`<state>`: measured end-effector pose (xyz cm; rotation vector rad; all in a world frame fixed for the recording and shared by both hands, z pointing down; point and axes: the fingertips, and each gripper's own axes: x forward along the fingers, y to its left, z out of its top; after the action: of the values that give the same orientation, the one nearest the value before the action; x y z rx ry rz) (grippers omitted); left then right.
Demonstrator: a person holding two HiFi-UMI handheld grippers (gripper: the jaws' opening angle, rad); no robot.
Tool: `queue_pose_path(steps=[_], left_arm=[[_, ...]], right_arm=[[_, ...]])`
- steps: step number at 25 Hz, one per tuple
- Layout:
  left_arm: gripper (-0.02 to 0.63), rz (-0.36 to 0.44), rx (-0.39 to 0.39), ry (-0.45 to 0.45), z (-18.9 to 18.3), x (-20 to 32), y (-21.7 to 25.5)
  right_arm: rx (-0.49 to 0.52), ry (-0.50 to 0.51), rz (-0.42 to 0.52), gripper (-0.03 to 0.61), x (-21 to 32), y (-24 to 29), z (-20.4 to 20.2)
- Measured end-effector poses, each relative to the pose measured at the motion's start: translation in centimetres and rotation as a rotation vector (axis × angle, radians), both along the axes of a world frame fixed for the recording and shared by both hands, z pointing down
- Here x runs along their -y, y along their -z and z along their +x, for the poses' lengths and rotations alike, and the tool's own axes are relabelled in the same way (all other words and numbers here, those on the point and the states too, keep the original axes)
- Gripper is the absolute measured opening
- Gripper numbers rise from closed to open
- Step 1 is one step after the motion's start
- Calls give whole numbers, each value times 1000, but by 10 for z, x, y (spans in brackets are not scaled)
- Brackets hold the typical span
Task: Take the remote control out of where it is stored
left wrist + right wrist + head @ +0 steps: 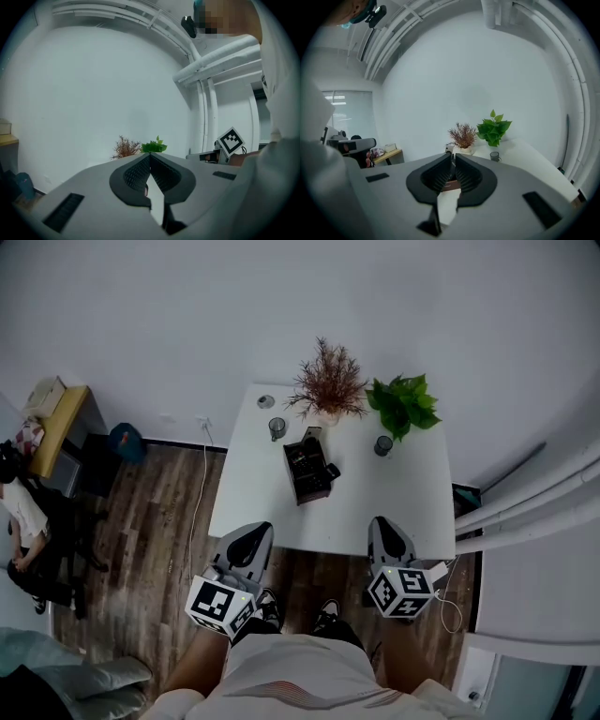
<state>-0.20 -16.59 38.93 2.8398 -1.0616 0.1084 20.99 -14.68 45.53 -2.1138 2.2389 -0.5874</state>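
A dark open storage box [306, 474] stands in the middle of the white table [412, 502], with dark items inside that I cannot tell apart. A small black object [332, 471] lies against its right side. My left gripper [261, 526] and right gripper [381, 521] hover at the table's near edge, both shut and holding nothing, well short of the box. In the left gripper view the jaws [150, 155] meet at the tips. In the right gripper view the shut jaws [453, 157] point at the box [449, 186], which peeks out behind them.
At the table's far side stand a reddish dried plant [328, 385], a green plant [403, 404], two small dark cups [277, 427] [382, 444] and a small round object [266, 401]. White pipes [525, 502] run at the right. A seated person [21, 521] and a yellow desk [61, 418] are at the left.
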Motion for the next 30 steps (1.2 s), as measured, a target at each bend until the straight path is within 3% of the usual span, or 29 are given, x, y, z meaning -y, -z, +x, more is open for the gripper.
queue_pose_path(steps=[4, 7, 13, 19, 30], left_arm=[[8, -4, -13, -12, -22, 21, -3], [8, -24, -14, -9, -40, 33, -11], [8, -62, -12, -15, -70, 52, -29], [8, -99, -2, -10, -92, 61, -46], [8, -133, 3, -3, -111, 63, -60]], right_arm=[[23, -79, -53, 22, 36, -17, -15], [76, -113, -99, 138, 65, -35, -30], [129, -256, -181, 212, 116, -81, -42], [165, -439, -264, 225, 147, -120, -40], [178, -612, -307, 212, 169, -139, -31]])
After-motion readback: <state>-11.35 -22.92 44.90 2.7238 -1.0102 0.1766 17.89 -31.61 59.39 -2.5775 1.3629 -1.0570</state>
